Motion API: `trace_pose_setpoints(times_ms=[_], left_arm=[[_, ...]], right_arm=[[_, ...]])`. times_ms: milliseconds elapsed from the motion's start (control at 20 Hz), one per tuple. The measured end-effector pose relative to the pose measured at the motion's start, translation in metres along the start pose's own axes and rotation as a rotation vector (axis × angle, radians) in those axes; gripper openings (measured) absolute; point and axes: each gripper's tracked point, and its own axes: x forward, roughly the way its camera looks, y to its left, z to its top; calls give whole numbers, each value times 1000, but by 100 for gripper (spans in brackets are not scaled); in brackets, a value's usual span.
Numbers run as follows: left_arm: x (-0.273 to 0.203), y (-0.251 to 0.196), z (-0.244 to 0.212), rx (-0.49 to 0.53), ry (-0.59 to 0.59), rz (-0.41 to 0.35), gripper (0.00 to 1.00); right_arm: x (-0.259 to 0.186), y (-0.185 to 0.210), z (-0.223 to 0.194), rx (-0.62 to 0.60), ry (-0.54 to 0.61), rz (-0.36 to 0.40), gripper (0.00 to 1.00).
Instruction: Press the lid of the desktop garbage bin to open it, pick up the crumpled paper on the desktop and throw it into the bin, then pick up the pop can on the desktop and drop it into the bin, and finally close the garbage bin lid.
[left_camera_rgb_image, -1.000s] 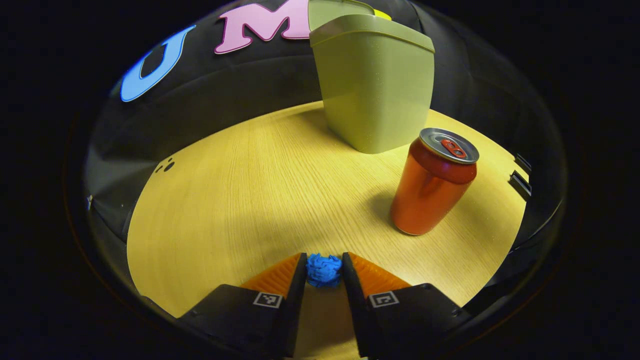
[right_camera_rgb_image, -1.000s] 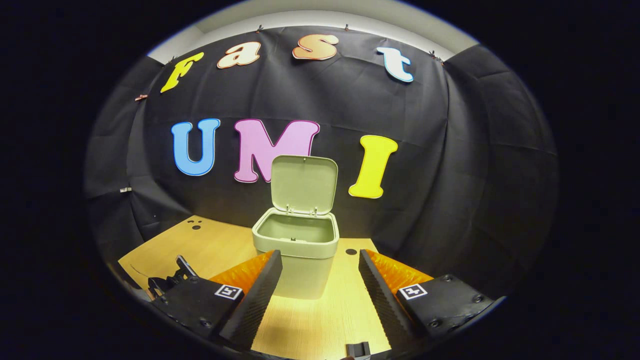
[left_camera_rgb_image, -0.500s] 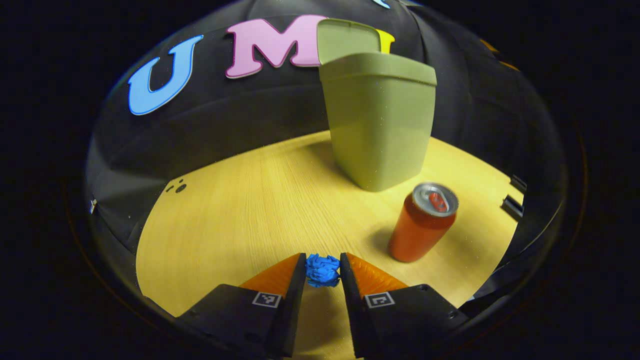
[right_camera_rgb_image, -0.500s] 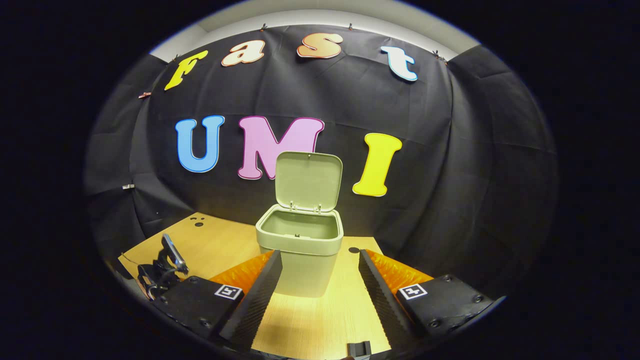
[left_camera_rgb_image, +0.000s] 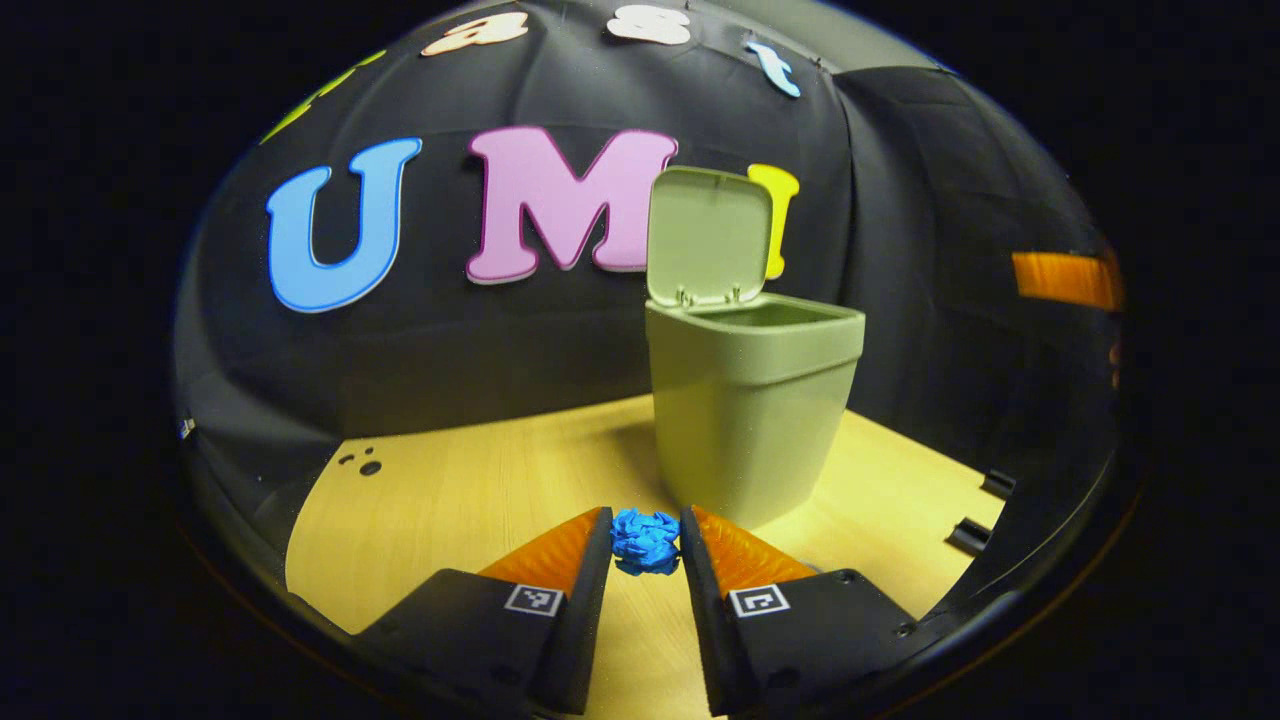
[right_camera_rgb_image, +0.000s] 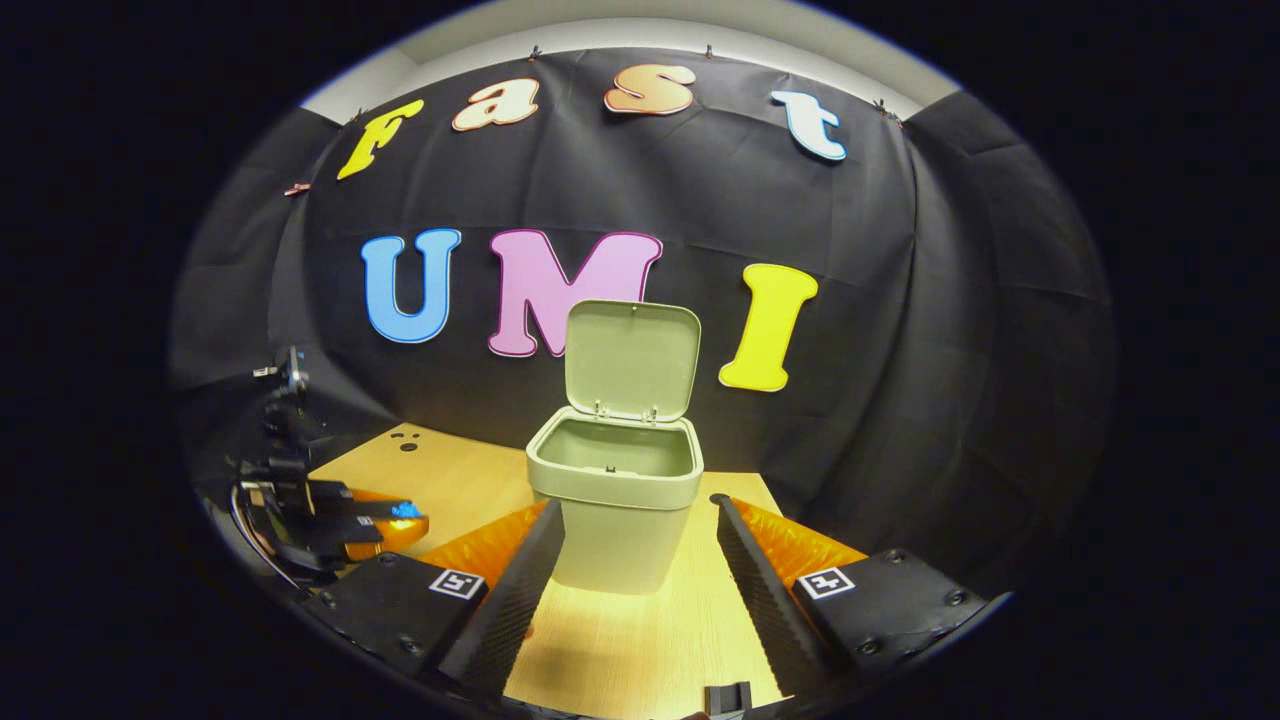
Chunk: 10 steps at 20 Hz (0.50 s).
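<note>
Left gripper view: a small crumpled ball of blue paper (left_camera_rgb_image: 645, 541) is pinched between the fingers of the left gripper (left_camera_rgb_image: 645, 545), both pressing on it — carried clear of the pale wooden desktop (left_camera_rgb_image: 470, 500) and short of the bin. The olive-green plastic desktop bin (left_camera_rgb_image: 750, 410) is seen just beyond the paper, its hinged lid (left_camera_rgb_image: 708, 238) standing upright at the bin's back edge, the mouth open. In the right gripper view, the right gripper (right_camera_rgb_image: 635, 560) is held in front of the bin with its fingers spread wide and nothing between them. The paper is judged light and springy; if released before it is over the mouth, it could strike the bin's front rim and bounce onto the desktop — and a nudge could tip the lid shut.
</note>
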Motion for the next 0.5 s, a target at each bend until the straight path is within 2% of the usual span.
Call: trace_pose_setpoints(times_ms=[200, 350, 500], left_arm=[[-2, -8, 67, -34, -118, -24, 46], [4, -11, 117, -70, -206, -40, 46], [19, -12, 152, -36, -265, -51, 46]], right_arm=[[-1, 4, 6, 1, -15, 7, 97], [-8, 12, 19, -6, -67, 25, 97], [-12, 16, 24, -36, -95, 31, 97]])
